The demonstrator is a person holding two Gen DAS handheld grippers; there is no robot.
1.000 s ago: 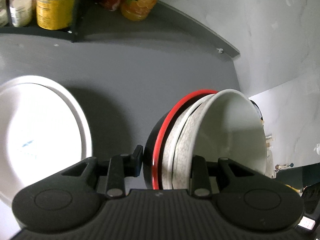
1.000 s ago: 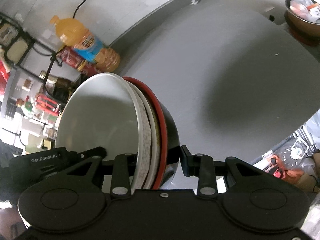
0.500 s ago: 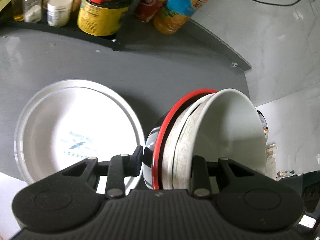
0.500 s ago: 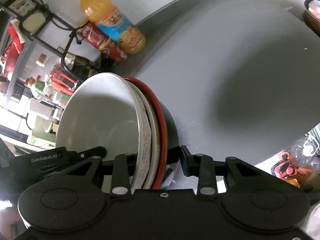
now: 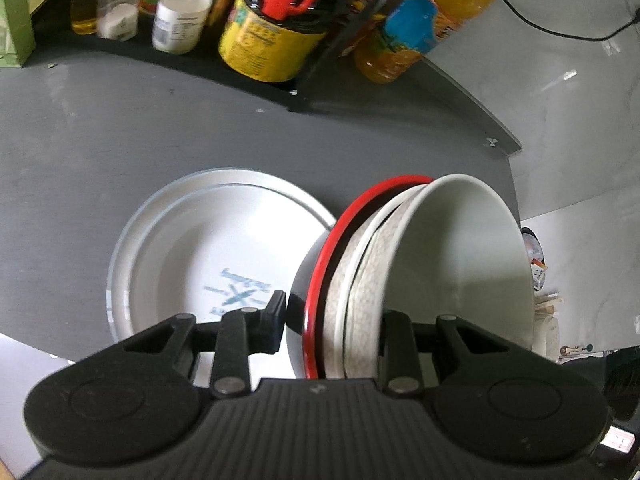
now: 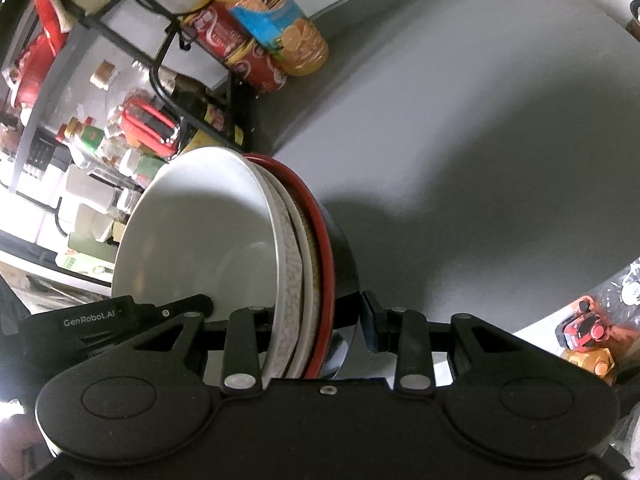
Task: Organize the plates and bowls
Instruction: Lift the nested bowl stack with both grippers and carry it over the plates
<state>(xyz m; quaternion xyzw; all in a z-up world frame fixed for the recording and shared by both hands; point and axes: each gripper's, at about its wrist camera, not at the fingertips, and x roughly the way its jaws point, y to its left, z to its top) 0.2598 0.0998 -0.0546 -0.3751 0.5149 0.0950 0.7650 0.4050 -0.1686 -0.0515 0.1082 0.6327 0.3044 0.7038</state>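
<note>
- The left gripper (image 5: 330, 320) is clenched on the stack of bowls (image 5: 360, 280): one finger presses the black outer wall, the other sits inside the white bowl (image 5: 456, 264).
- The right gripper (image 6: 286, 320) grasps the same stack from the opposite side, one finger inside the white bowl and one against the dark outer wall.
- The stack is nested and held tilted on its side (the rims stand nearly upright in both views). From outside to inside it shows a black bowl with a red rim (image 5: 340, 232), then speckled bowls (image 5: 356, 276), then the plain white bowl.
- The stack is in the air above the grey table (image 5: 100, 140), carried by both grippers together.
- A white plate (image 5: 192, 248) lies flat on the table, just beside the stack on its left in the left wrist view. It has a blue mark in the middle, and the left gripper partly covers its near edge.
- At the back of the table there is a black wire rack (image 6: 168, 40) with jars and bottles. Beside it stand an orange juice bottle (image 6: 276, 24) and a red can (image 6: 236, 52).
- In the right wrist view the table under the stack is bare and a dark shadow (image 6: 460, 184) falls on it.
</note>
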